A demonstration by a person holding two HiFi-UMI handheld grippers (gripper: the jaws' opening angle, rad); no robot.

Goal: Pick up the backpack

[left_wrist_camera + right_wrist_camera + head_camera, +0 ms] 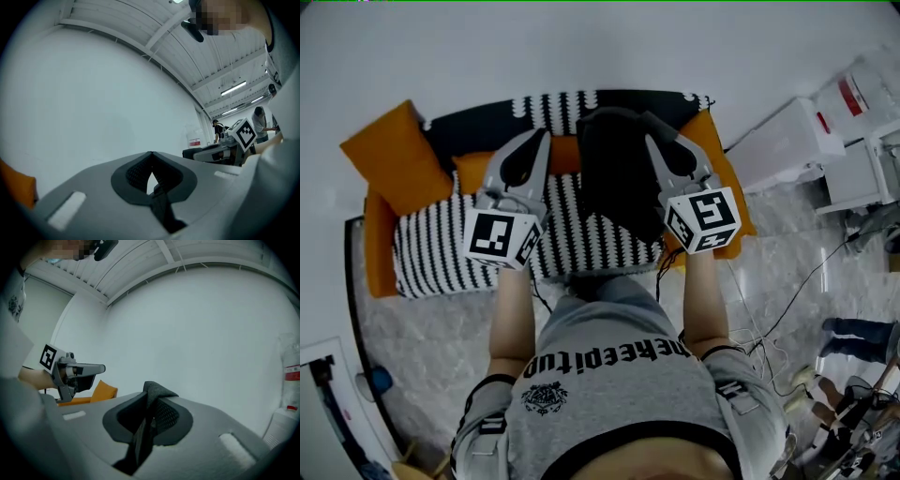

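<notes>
Person in a grey shirt [619, 394] nearest, one gripper per hand, both held out over the sofa; left gripper [546, 139] has its jaws pressed together on a thin dark strap [161, 206], the backpack's by my reckoning; right gripper [652, 131] has its jaws nipped on a thicker padded strap [157, 390], whose end pokes up above the pads.

Backpack [617, 178], black, hangs between the two above the striped blanket [441, 253]; whether its bottom is clear of the blanket I cannot tell.

Step in hand, as I judge it: the lift. Raise both hands together and level, so the bag does not swing; keep the hands from spreading, since the thin strap looks likeliest to slip; hold both pinches firm.

Only the gripper views show the straps inside the jaws; only the head view shows the bag's body, the orange cushion [394, 155] and the sofa beyond. The left gripper view alone catches people [259, 123] far down the room.
</notes>
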